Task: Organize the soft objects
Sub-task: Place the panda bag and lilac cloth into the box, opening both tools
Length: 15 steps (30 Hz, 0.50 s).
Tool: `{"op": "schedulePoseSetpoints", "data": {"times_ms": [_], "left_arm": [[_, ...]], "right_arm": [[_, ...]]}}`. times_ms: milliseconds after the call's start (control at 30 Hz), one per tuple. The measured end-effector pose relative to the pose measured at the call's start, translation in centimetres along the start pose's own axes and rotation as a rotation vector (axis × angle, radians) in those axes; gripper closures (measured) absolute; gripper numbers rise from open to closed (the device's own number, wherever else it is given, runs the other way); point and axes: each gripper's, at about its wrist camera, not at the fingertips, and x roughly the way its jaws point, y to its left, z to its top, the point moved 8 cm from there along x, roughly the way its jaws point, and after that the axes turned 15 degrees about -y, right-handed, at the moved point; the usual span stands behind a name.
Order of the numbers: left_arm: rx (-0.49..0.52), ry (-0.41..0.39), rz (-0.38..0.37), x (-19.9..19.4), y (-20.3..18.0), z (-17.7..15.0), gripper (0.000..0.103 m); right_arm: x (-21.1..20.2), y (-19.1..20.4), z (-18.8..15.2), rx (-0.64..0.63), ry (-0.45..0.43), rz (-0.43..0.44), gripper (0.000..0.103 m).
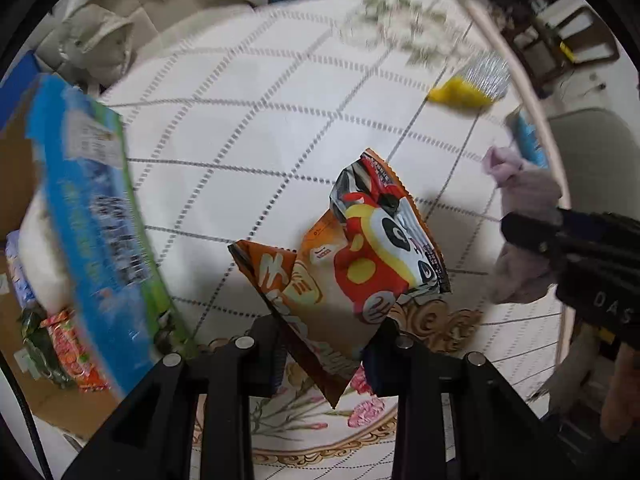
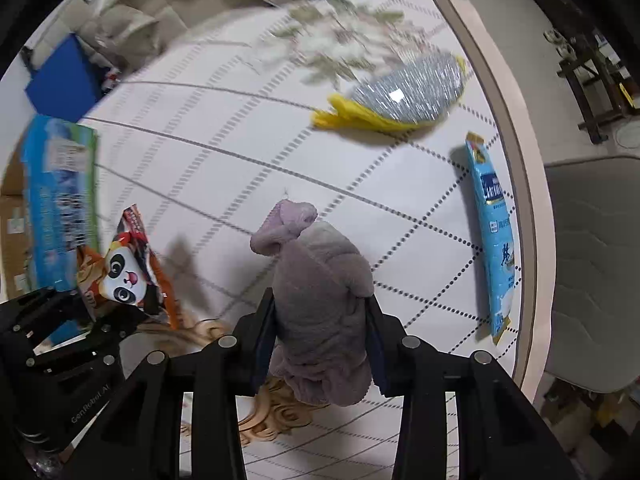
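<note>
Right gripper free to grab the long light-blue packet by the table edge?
Probably not: right gripper is shut on the mauve plush cloth. The light-blue packet itself lies unobstructed.

The left gripper [image 1: 326, 344] points forward and down over the bench [image 1: 248, 128], its 2 black jaws closed from both sides on the lower part of an orange snack packet [image 1: 352, 264], which stands up tilted between them. The right gripper [image 2: 320, 336] is angled the same way, its 2 jaws pressed against the flanks of a grey-purple plush toy [image 2: 320, 292] that bulges out above and below the grip. Seen from each wrist camera, the other gripper sits close alongside at about the same height, the 2 held near each other.
</note>
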Motion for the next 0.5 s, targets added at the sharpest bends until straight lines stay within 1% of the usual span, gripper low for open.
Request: {"op": "schedulePoseSetpoints", "data": {"times_ms": [167, 233, 267, 300, 367, 400, 433, 500], "left_arm": [[-0.035, -0.095, -0.006, -6.1, 2.2, 0.7, 0.076], [-0.060, -0.129, 0.002, -8.0, 4.1, 1.2, 0.076], [-0.075, -0.140, 0.006, -9.4, 5.6, 0.9, 0.076], [-0.091, -0.145, 0.009, -9.9, 6.4, 1.1, 0.076], [-0.140, -0.145, 0.009, -11.7, 9.5, 0.0, 0.076], [-0.163, -0.139, 0.008, -12.6, 10.7, -0.6, 0.075], [-0.194, -0.133, 0.011, -13.0, 12.0, -1.1, 0.075], [-0.261, -0.104, 0.011, -13.0, 15.2, -2.5, 0.076]], "right_arm": [[-4.2, 2.8, 1.8, -0.017, -0.069, 0.065, 0.061], [-6.4, 4.7, 2.3, -0.032, -0.102, 0.101, 0.061], [-7.4, 5.5, 2.4, -0.039, -0.115, 0.117, 0.061], [-8.4, 7.0, 2.5, -0.052, -0.129, 0.138, 0.061], [-10.5, 11.3, 2.4, -0.080, -0.153, 0.191, 0.061], [-11.0, 12.6, 2.3, -0.090, -0.159, 0.208, 0.061], [-11.6, 14.8, 2.3, -0.108, -0.164, 0.235, 0.061], [-11.9, 18.4, 1.9, -0.134, -0.160, 0.275, 0.061]]}}
